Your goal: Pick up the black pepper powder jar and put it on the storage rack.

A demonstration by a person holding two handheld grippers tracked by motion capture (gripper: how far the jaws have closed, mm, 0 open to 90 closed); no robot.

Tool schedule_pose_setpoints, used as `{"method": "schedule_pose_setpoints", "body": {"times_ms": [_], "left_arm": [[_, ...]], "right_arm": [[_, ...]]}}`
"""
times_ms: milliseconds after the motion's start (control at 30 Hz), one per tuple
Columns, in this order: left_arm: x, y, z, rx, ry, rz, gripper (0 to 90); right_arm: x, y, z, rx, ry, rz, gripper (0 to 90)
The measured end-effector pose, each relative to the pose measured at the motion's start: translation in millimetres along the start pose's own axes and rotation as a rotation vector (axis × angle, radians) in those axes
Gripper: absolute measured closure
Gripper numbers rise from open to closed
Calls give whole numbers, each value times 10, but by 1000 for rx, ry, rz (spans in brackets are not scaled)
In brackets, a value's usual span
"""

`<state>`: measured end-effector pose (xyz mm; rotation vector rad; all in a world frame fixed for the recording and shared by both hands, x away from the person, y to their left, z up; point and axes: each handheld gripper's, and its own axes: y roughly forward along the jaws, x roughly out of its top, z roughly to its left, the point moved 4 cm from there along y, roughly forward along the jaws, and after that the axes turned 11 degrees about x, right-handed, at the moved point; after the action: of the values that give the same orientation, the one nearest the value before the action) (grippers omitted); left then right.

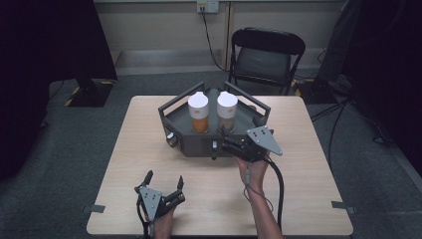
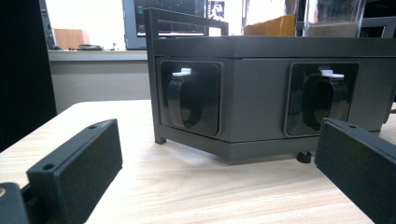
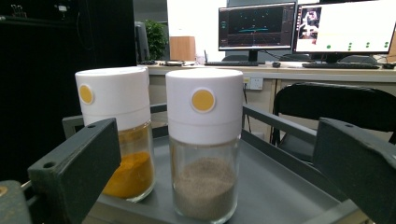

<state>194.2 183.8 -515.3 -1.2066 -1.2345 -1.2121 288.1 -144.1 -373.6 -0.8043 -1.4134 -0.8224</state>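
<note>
**Right gripper lines up on the grey-filled jar**

On the far half of the table (image 1: 149,164), centred between its left and right edges, stands a dark grey rack (image 1: 199,144) with angled sides and a railed tray on top. Two round recessed sockets face the near edge, seen close in the left gripper view (image 2: 189,98) (image 2: 322,100). On the tray stand two glass jars with white caps, side by side and upright, close together but seemingly apart: the orange-powder jar (image 1: 198,112) on the left and the grey-powder jar (image 1: 227,111) on the right. Each cap carries a round yellow dot.

At the rack's near right corner, the right gripper (image 1: 226,137) hovers just above the tray rail, pointed at the jars. Its jaws stand wide apart, holding nothing; in the right gripper view the grey-powder jar (image 3: 204,144) sits centred between them, with the orange-powder jar (image 3: 119,133) nearer the left jaw. The left gripper (image 1: 164,180) waits near the table's near edge, left of centre, well apart from the rack, with its jaws also spread and empty.

The step in hand looks like the approach to pick up the grey-powder jar. The next move likely calls for easing forward until the jaws flank the glass body or cap, keeping the left jaw clear of the neighbouring jar, then closing squarely.
</note>
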Motion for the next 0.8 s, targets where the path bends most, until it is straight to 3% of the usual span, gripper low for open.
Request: {"method": "schedule_pose_setpoints", "body": {"times_ms": [200,300,800], "left_arm": [[0,0,0,0,0,0,3],[0,0,0,0,0,0,3],[-1,0,0,0,0,-1,3]], "right_arm": [[-65,-109,26,-5,-1,-11,0],[-85,-175,23,-10,25,-21,0],[-217,-427,105,-30,-6,-26,0]]}}
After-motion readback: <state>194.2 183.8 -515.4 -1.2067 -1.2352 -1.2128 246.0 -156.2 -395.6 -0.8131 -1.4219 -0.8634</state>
